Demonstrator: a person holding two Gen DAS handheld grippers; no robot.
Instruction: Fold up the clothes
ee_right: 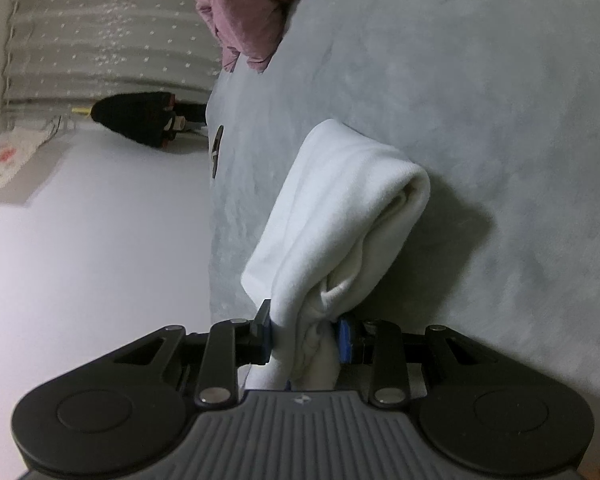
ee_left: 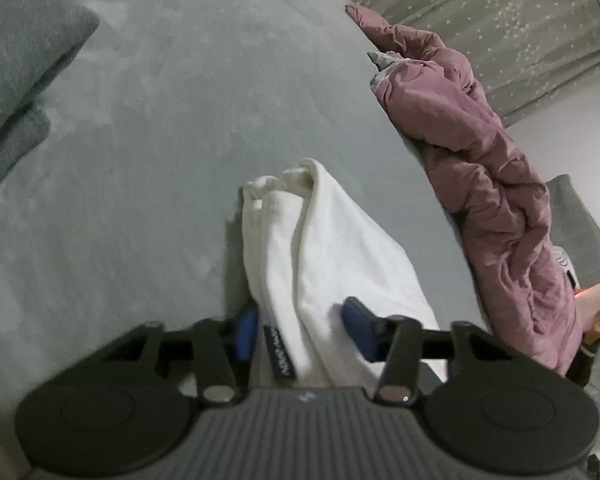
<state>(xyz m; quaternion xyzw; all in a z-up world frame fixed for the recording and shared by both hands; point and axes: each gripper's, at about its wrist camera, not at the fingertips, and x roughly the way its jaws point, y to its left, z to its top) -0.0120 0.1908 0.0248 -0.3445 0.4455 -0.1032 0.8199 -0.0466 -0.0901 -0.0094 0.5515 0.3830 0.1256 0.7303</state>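
Left wrist view: the left gripper (ee_left: 306,330) has its blue-padded fingers (ee_left: 358,326) clamped on a white garment (ee_left: 332,248). The cloth passes between the two pads and runs forward from them in long folds, its bunched far end resting on the grey-green bed (ee_left: 160,140) ahead of the fingers. A black label (ee_left: 280,356) with lettering too blurred to read hangs from the cloth just inside the left-hand finger. Beyond the right-hand finger, a crumpled mauve quilted garment (ee_left: 480,168) lies along the bed's edge, apart from the white one. A grey pillow (ee_left: 24,64) sits far out past the left-hand finger. A star-patterned curtain (ee_left: 500,20) fills the far right background.

Right wrist view: the right gripper (ee_right: 305,334) has its fingers (ee_right: 344,340) closed tight on a gathered end of the same white garment (ee_right: 340,208). The cloth rises forward from the pads as a folded roll, lifted above the bed (ee_right: 480,100), with its shadow cast toward the right-hand side. The mauve garment (ee_right: 244,12) is far ahead, at the bed's edge. Past the left-hand finger lies pale floor (ee_right: 80,240), with a black object (ee_right: 136,118) beside the bed; what it is cannot be determined.
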